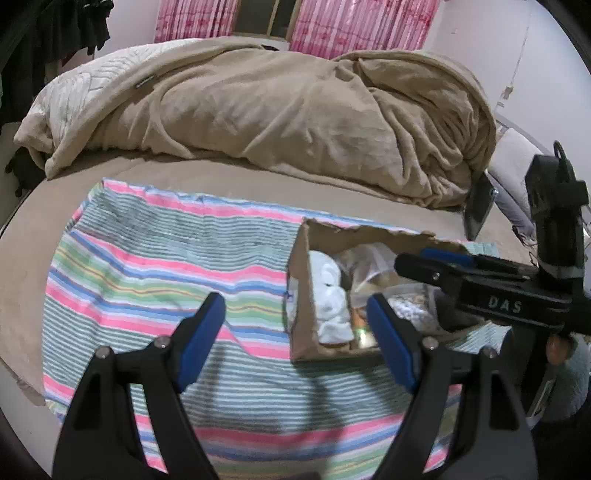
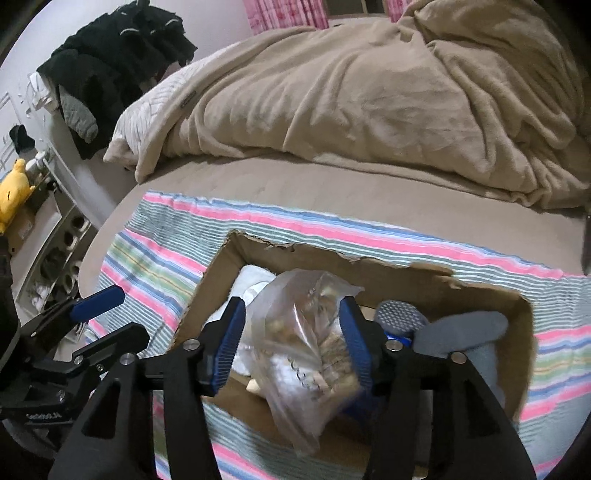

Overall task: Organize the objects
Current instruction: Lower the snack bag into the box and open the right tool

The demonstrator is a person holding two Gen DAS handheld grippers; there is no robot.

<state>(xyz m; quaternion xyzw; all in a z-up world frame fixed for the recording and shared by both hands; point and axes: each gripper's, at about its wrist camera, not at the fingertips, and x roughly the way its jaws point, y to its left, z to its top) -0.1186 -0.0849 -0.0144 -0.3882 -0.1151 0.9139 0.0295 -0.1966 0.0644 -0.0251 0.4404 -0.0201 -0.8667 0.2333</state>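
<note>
A torn cardboard box (image 1: 301, 295) (image 2: 207, 291) sits on a striped cloth (image 1: 166, 266) (image 2: 166, 266) on the bed. It holds white cloth (image 1: 332, 299), grey socks (image 2: 461, 332) and other items. My right gripper (image 2: 293, 343) is shut on a clear plastic bag (image 2: 303, 354) of small tan pieces, held over the box. The right gripper also shows in the left wrist view (image 1: 436, 264), over the box. My left gripper (image 1: 295, 339) is open and empty, just left of and in front of the box; it also shows in the right wrist view (image 2: 107, 317).
A crumpled beige blanket (image 1: 295, 107) (image 2: 369, 92) fills the back of the bed. Dark clothes (image 2: 118, 55) hang at the far left. A yellow plush toy (image 2: 13, 188) and shelves stand left of the bed. Pink curtains (image 1: 332, 22) hang behind.
</note>
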